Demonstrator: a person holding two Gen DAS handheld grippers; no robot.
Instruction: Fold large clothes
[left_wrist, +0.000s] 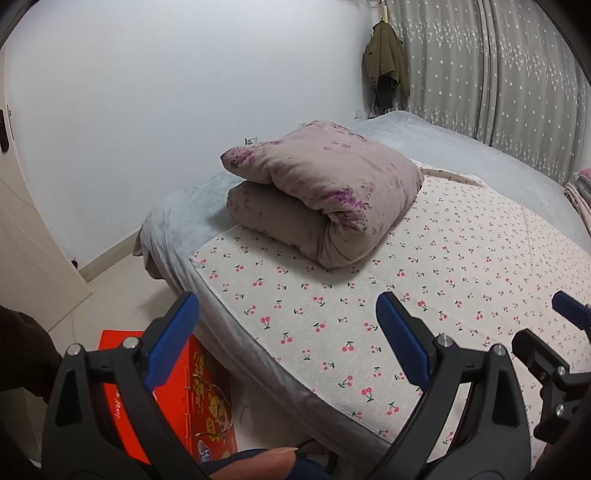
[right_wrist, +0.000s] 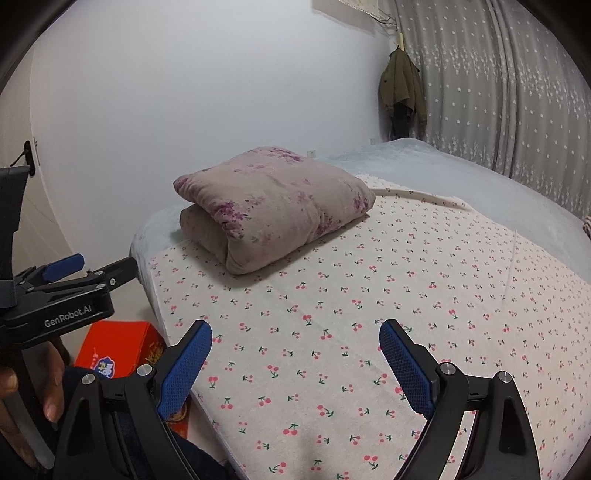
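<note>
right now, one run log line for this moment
left gripper open | right gripper open | quilt folded on cherry sheet

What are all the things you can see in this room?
folded quilt: one, mauve with purple flowers, far end of the cherry sheet
cherry sheet: one, cream with red cherries, spread on the bed
bed cover: one, pale grey-blue, under the sheet
red box: one, on the floor beside the bed
jacket: one, olive, hanging by the curtain
curtain: grey with white stars, far wall
left hand-held gripper: open, empty
right hand-held gripper: open, empty
</note>
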